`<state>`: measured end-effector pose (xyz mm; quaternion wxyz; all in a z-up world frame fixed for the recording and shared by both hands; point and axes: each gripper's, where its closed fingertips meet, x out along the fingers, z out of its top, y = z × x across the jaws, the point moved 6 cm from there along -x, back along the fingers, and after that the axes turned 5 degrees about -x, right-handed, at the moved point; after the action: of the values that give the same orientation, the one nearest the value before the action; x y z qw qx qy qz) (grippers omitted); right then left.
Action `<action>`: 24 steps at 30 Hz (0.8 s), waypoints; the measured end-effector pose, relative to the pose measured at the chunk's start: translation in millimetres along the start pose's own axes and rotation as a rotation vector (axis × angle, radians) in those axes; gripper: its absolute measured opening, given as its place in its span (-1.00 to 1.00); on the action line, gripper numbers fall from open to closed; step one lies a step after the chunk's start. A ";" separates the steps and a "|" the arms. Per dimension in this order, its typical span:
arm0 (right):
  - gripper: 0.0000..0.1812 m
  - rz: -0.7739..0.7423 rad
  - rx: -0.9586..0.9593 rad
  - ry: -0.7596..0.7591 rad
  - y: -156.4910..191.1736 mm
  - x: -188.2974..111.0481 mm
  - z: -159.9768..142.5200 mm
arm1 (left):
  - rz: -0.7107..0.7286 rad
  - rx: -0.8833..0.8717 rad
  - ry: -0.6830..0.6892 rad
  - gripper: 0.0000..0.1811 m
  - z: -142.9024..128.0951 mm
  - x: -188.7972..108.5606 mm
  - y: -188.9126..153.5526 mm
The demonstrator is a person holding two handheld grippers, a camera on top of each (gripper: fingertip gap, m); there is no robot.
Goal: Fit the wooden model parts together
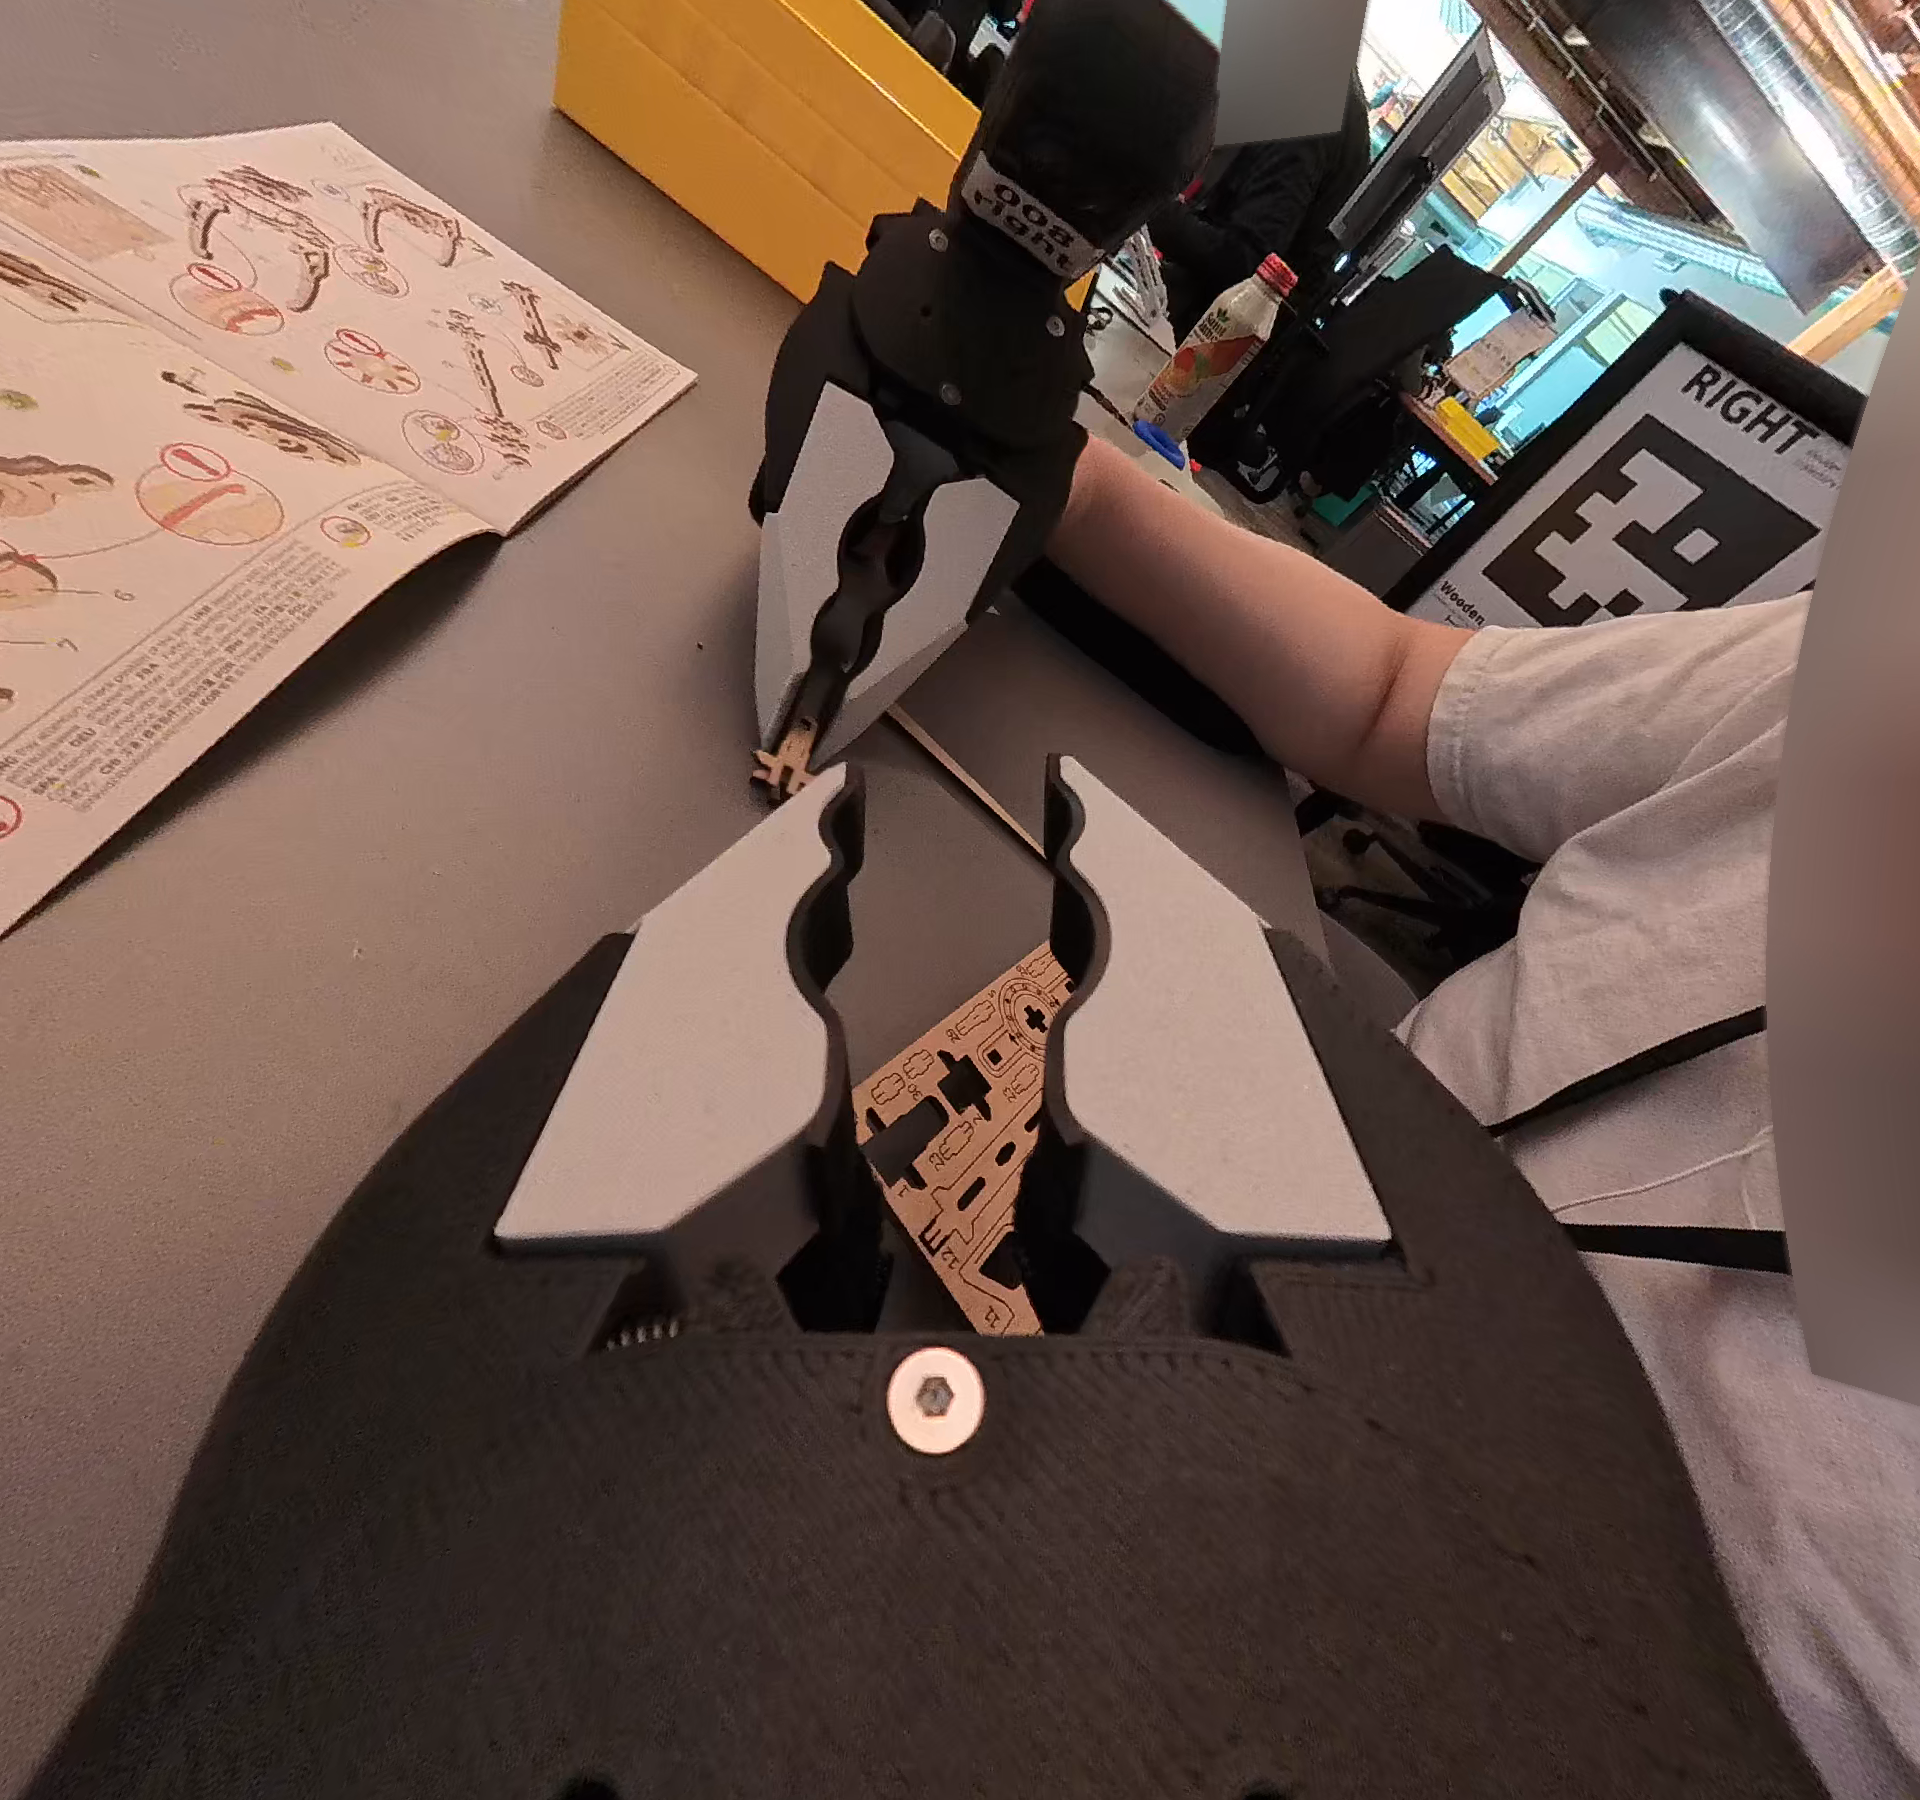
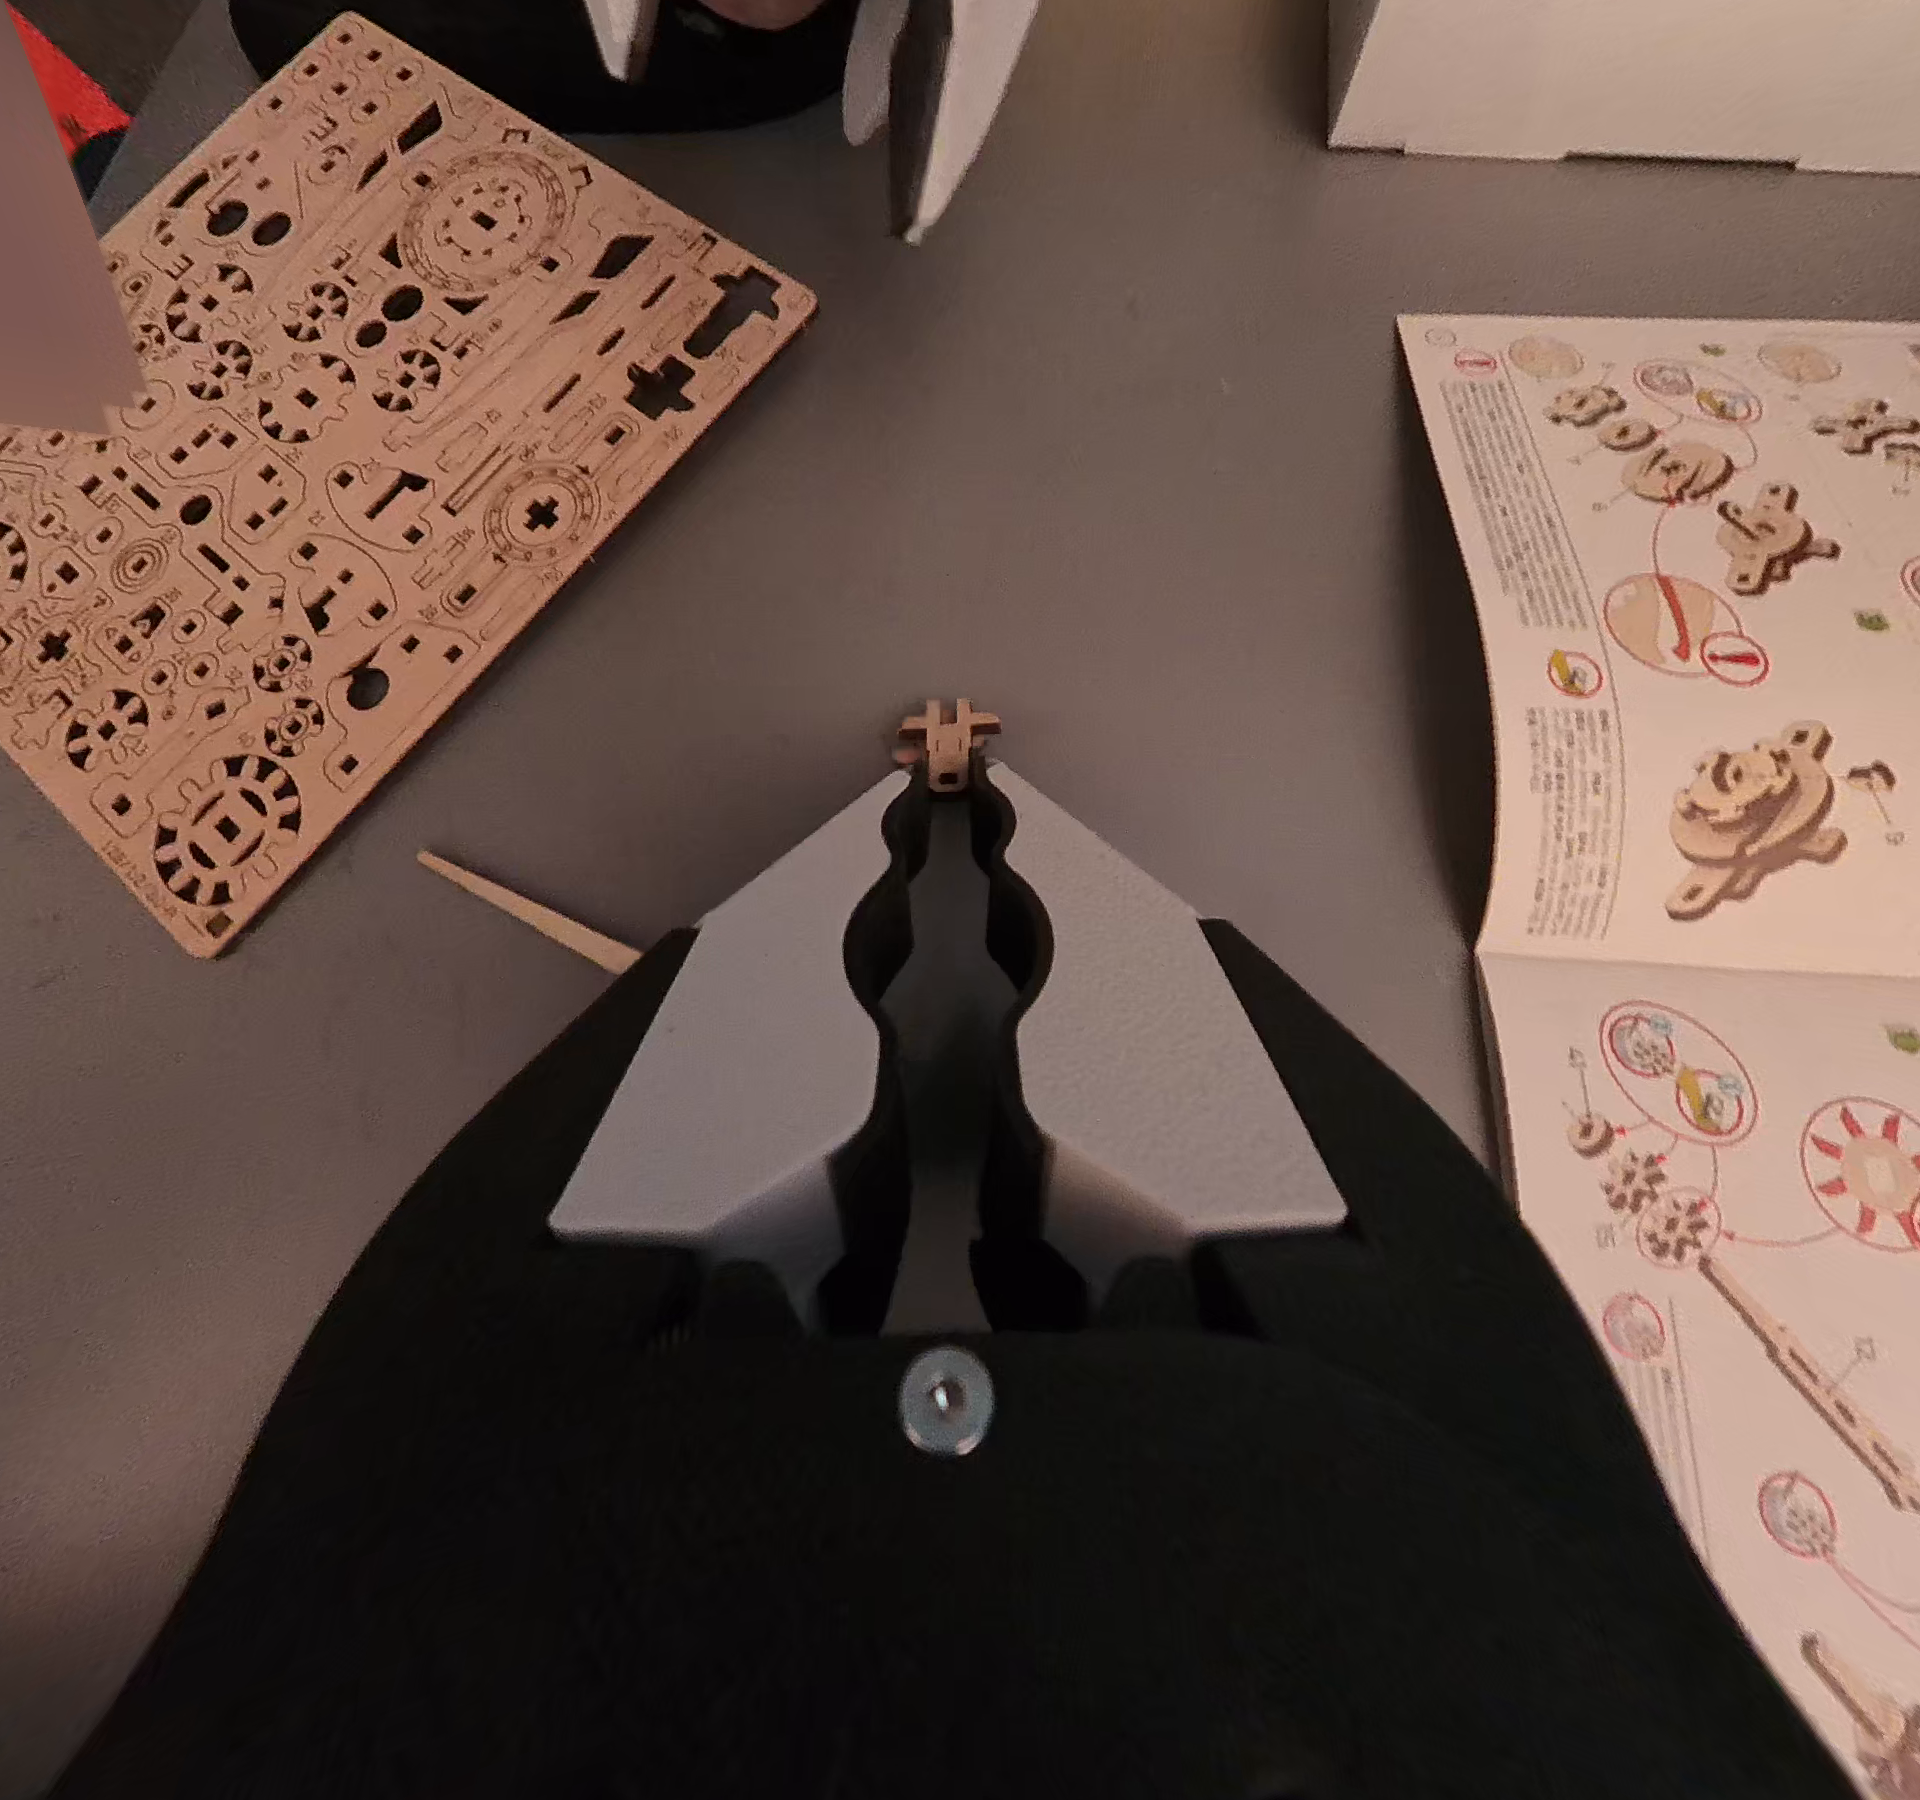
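Note:
My right gripper point(image 2: 948, 771) is shut on a small cross-shaped wooden part point(image 2: 948, 734) and holds it at the grey table. In the left wrist view the same right gripper point(image 1: 805, 742) points down with the wooden part point(image 1: 784, 763) sticking out of its tips. My left gripper point(image 1: 951, 794) is open and empty, its tips just short of that part. In the right wrist view it point(image 2: 769, 119) shows at the top, jaws apart. A laser-cut wooden sheet point(image 2: 343, 462) with several punched-out holes lies flat at the left; it shows under my left gripper point(image 1: 966, 1116).
An open instruction booklet point(image 2: 1683, 815) lies at the right, also in the left wrist view point(image 1: 260, 462). A thin wooden stick point(image 2: 530, 909) lies by the sheet. A white box point(image 2: 1621, 77) with wooden rings stands far right. A yellow bin point(image 1: 748, 77) stands behind. A person's arm point(image 1: 1247, 628) rests at the table edge. Tip to tip, the grippers are about 9 cm apart.

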<state>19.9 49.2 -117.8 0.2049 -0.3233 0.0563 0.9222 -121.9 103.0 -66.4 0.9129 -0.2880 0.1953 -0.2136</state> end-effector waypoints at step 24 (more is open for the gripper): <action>-0.93 0.232 0.130 0.034 25.0 -36.0 -14.7 | -0.027 -0.034 0.015 -0.64 -2.6 1.7 -1.1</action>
<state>43.4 10.6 -107.8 0.1164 -0.3160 0.1566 0.9285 -122.1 100.2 -68.0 0.9035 -0.3042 0.2019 -0.2245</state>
